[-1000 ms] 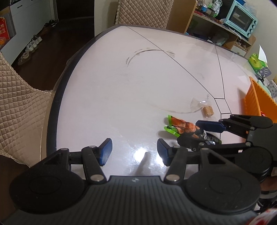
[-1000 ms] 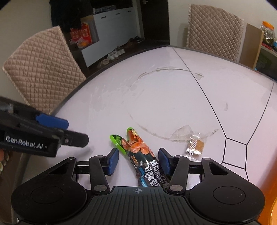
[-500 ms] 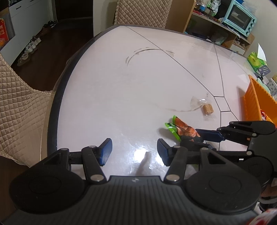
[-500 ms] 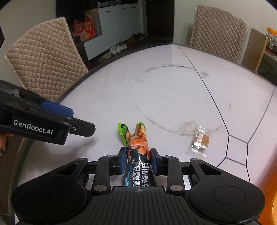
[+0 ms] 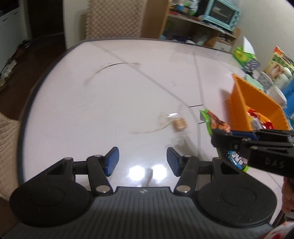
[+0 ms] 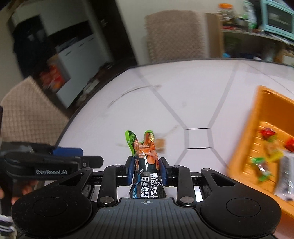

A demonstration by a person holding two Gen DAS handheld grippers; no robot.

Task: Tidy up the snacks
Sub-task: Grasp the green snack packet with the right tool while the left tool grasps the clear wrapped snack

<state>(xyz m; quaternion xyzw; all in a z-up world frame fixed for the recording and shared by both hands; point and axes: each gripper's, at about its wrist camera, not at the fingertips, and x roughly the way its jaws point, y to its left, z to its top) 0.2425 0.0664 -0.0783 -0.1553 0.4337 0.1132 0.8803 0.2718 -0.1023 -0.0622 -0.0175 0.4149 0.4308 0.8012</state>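
Snack pack (image 6: 146, 165) clamped in right tool (image 6: 146, 171) beside orange bin (image 6: 244, 139); left tool (image 5: 143, 161) spread, w/ nothing between pads.

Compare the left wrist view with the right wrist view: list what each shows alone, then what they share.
Only the left wrist view shows the left hand-held gripper head on, open and empty, and the green tissue box beyond the table.

Only the right wrist view shows the right hand-held gripper shut on the green-tipped dark sausage snack packet, with the packet's printed text facing the camera.

Both show the white round table, the orange plastic basket holding snacks, the small clear-wrapped brown biscuit and the teal toaster oven.
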